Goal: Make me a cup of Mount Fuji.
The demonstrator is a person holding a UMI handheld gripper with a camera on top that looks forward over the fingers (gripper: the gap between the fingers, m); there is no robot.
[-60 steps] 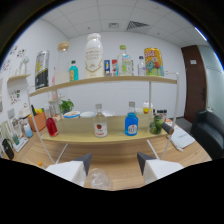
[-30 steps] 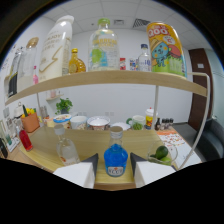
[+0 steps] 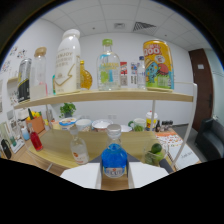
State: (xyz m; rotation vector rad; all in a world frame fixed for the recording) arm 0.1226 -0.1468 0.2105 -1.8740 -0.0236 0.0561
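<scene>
A blue bottle (image 3: 114,161) with a grey cap stands on the wooden counter (image 3: 55,152), between my two white fingers (image 3: 82,176). My gripper (image 3: 115,175) has its fingers against both sides of the bottle, with no gap showing. A small clear bottle (image 3: 78,148) stands just left of it. A glass holding limes (image 3: 154,153) stands just right of it.
A red bottle (image 3: 36,141) and a pen holder (image 3: 35,122) sit further left. Bowls (image 3: 102,125), a plant (image 3: 67,109) and cups (image 3: 138,124) line the back. The upper shelf (image 3: 105,95) carries a tall white bottle (image 3: 67,62), a clear bottle (image 3: 107,65) and a yellow can (image 3: 157,65).
I have moved forward to the counter, so the blue bottle now sits large between my fingers. The gap between the fingers has narrowed onto the bottle.
</scene>
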